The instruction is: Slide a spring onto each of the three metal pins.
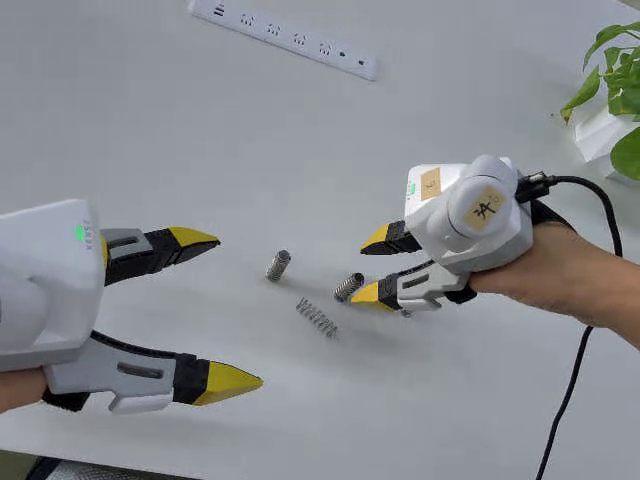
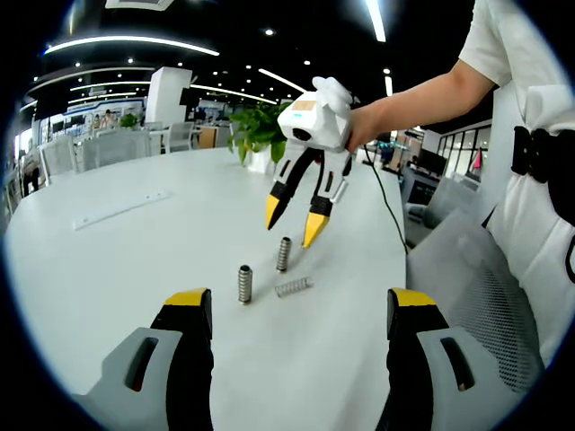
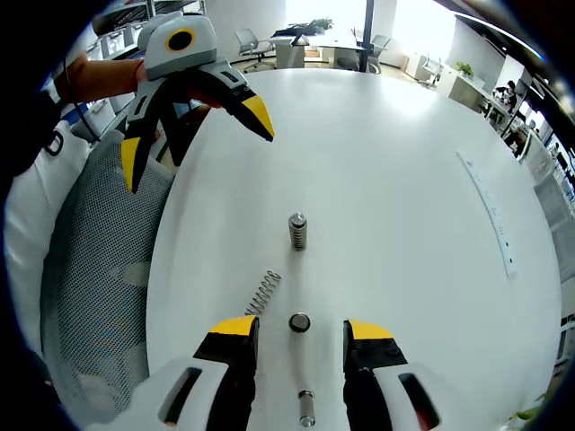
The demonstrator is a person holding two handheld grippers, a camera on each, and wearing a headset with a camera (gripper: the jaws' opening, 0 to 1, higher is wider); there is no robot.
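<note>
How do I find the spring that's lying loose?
On the white table, look between the left gripper and the right gripper. Two springs stand upright on pins there; the loose spring lies flat beside them, thin and stretched.

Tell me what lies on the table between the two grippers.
In the head view: one spring-covered pin, a second pin near the right gripper, and a loose spring lying flat.
</note>
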